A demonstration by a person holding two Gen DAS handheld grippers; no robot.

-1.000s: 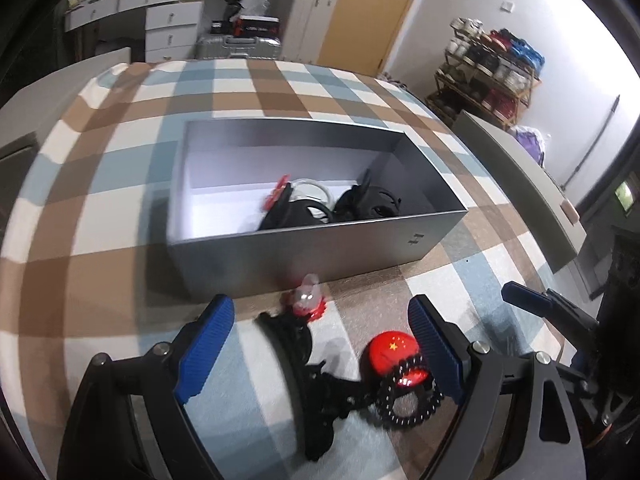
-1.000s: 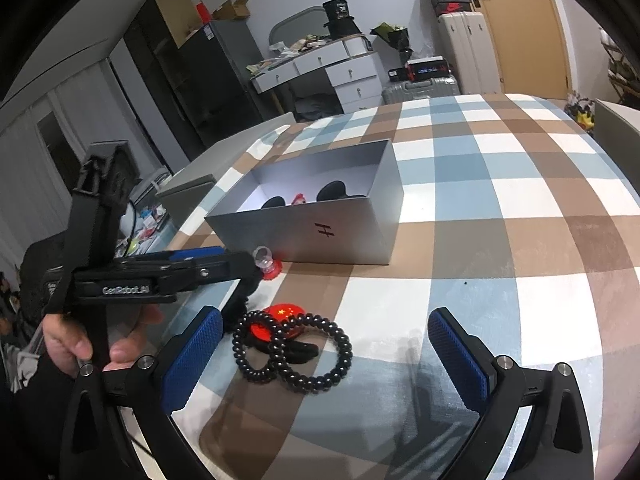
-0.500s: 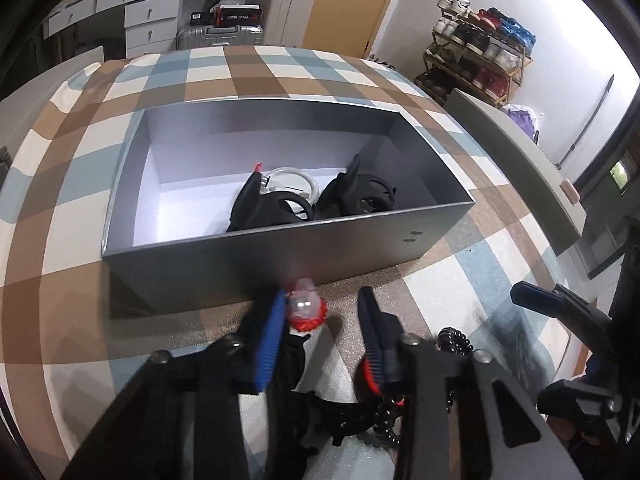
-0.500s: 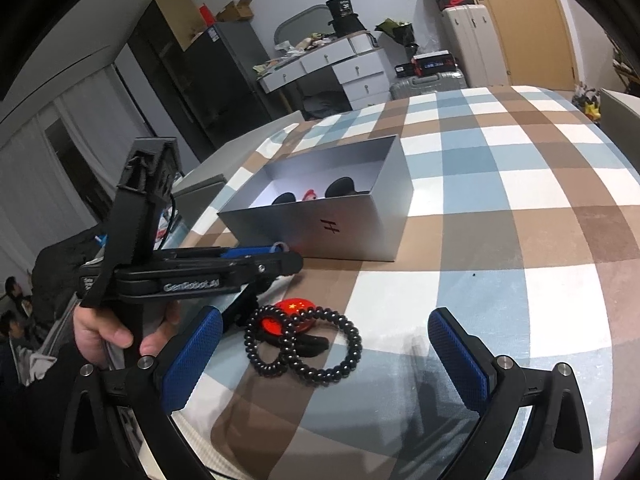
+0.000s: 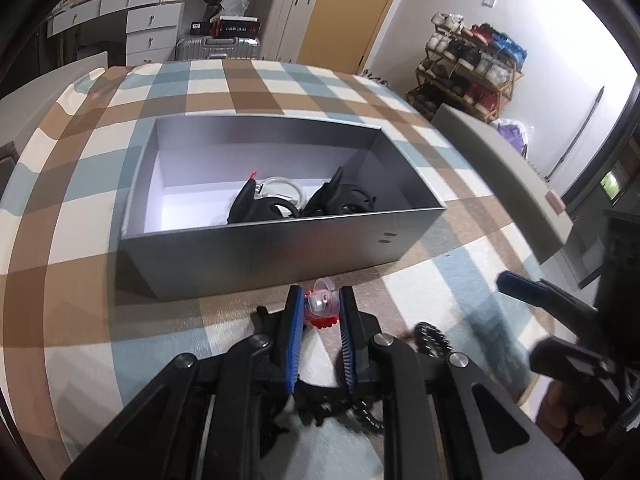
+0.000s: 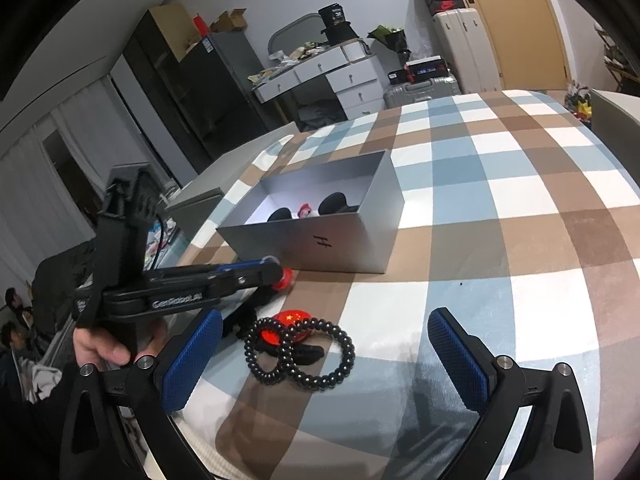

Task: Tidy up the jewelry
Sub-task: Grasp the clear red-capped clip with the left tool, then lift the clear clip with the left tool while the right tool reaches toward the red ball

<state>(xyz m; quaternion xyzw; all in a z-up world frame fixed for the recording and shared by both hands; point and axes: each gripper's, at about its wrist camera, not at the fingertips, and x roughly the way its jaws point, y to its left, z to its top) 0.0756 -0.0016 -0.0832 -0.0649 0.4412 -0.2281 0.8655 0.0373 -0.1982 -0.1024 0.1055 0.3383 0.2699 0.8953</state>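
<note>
Closing in since before, left hand-held gripper [image 5: 319,309] now pinches the red charm [image 5: 321,309] beside the box [image 5: 280,252]; right hand-held gripper [image 6: 324,356] gapes wide.

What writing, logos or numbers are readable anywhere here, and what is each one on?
"GenRobot.AI": white lettering along the side of the left gripper, seen from the right wrist view.
"H"-like mark: on the end wall of the grey box.
Yellow stars: on the red hair clip under the black bead bracelets.
"36", apparently: on the black box on the desk.
Labels on the boxes beside the suitcase: too blurred to read.
</note>
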